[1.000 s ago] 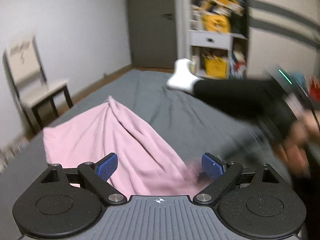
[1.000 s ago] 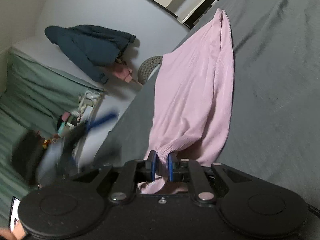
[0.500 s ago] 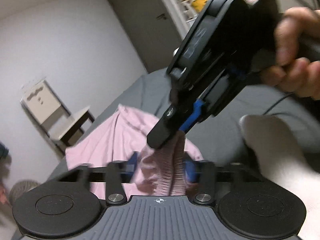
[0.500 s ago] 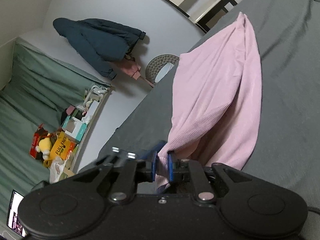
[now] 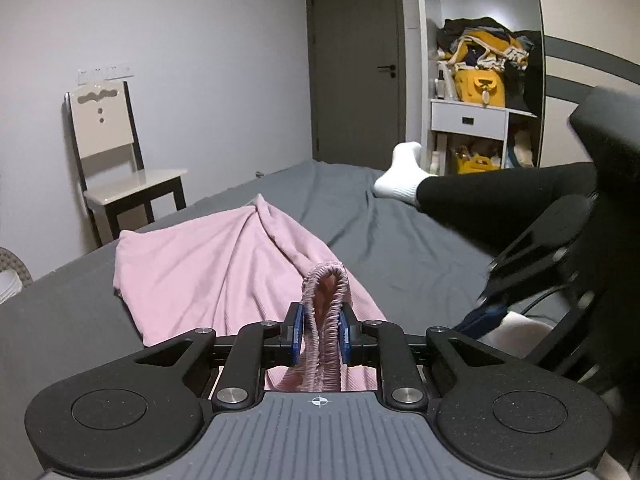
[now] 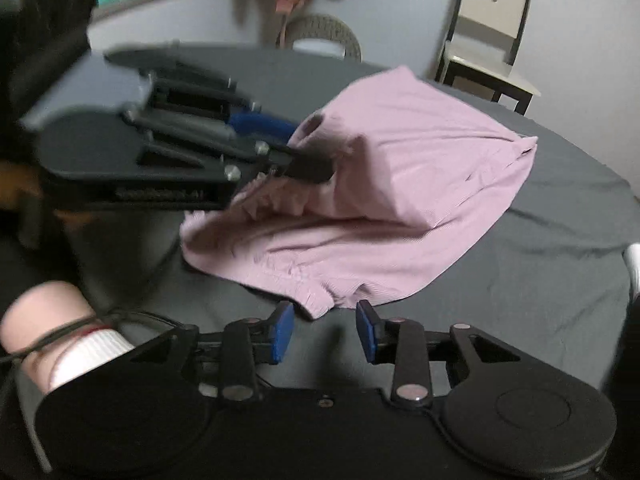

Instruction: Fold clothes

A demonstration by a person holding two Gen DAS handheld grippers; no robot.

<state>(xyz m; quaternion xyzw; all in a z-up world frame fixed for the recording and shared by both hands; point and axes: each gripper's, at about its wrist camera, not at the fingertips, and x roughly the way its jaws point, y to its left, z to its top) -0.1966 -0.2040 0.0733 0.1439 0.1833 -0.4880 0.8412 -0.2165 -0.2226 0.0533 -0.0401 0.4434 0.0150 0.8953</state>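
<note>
A pink ribbed garment (image 5: 224, 264) lies on the dark grey bed (image 5: 380, 248). My left gripper (image 5: 320, 330) is shut on its gathered elastic waistband (image 5: 325, 292), which loops up between the blue pads. In the right wrist view the same left gripper (image 6: 296, 152) holds the pink garment (image 6: 404, 168) lifted into a tent at the left. My right gripper (image 6: 325, 332) is open, low over the bed, and the garment's near edge (image 6: 316, 304) lies just ahead of its pads, untouched. The right gripper's body (image 5: 560, 248) shows at the right edge of the left wrist view.
A person's black-clad leg with a white sock (image 5: 400, 176) stretches across the bed at the right. A white chair (image 5: 116, 160) stands by the far wall beside the bed. Shelves with yellow bags (image 5: 480, 84) and a grey door (image 5: 352, 60) are at the back.
The waistband passed from the right gripper to the left, which has shut on it. My right gripper let go, opened and swung round to face the garment's near edge.
</note>
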